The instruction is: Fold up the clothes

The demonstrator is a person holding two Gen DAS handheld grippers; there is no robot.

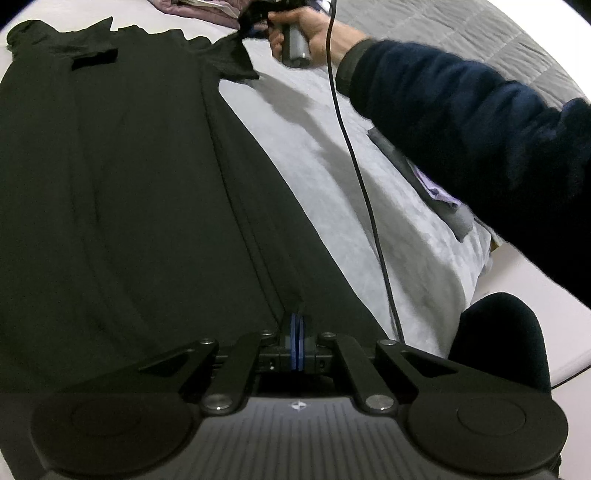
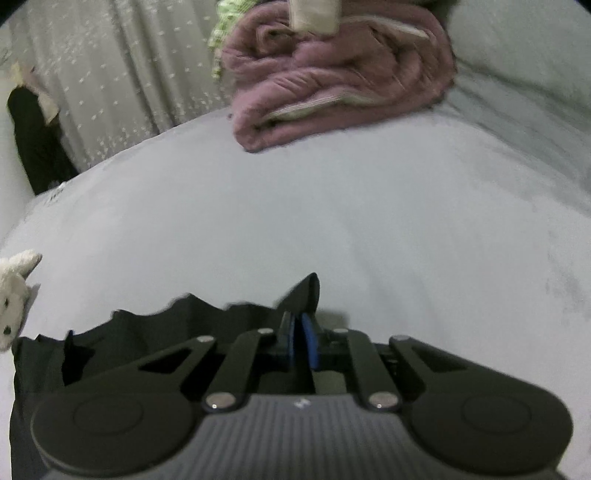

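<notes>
Black garment [image 1: 122, 192]: lies spread on the bed [image 1: 332, 173], filling the left half of the left wrist view; a long lengthwise crease or folded edge runs down it toward the near hem.
Left gripper [image 1: 296, 328]: at the near hem, its blue-padded fingers [image 1: 296, 354] pressed together on the cloth, so the grip looks firm.
Right gripper [image 2: 301, 325]: at the far end of the garment, fingers closed on a raised corner of the black cloth, which stands up as a small peak; in the left wrist view the right hand [image 1: 303, 33] holds its handle, with a cable [image 1: 354, 166] trailing from it.
Long axis: runs from the left gripper at the hem away to the right gripper at the top corner, the collar or sleeve end pointing toward the far side of the bed.
Done, as I judge: the garment is laid out flat and one long edge is pinched at both ends.
Left to do: carry that edge across for the lengthwise fold, then fold across the length; neither fold shows as finished.
Beyond the garment: a rolled mauve blanket [image 2: 332, 77] lies well apart on the bed, and a white plush toy [image 2: 14, 295] sits at the left edge.
</notes>
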